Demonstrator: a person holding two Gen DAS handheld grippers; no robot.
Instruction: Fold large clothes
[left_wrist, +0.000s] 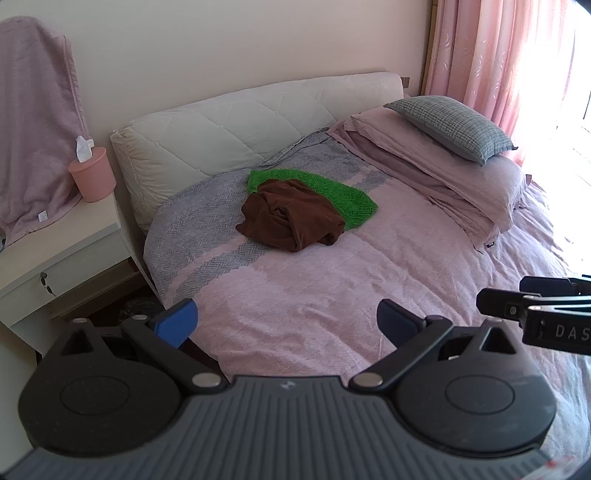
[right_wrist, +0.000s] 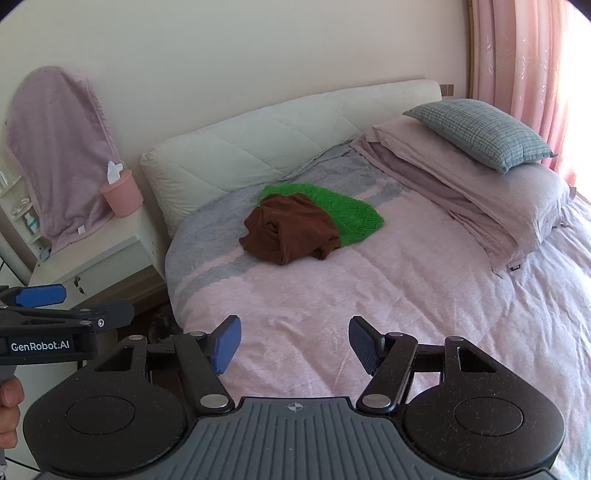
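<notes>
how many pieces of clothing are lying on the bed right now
2: a crumpled brown garment mid-bed, lying partly over a green knit behind it. More may be hidden beneath.

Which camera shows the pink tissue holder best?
The left wrist view: the tissue holder sits large and whole on the nightstand, tissue sticking up. The right wrist view shows it smaller, farther off, tilted by the lens.

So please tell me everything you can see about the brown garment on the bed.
The brown garment is a dark brown, soft-looking cloth, crumpled in a loose heap with deep folds, not spread out. It lies near the middle of the bed, partly on top of a green knitted garment. Neither gripper touches it.
</notes>
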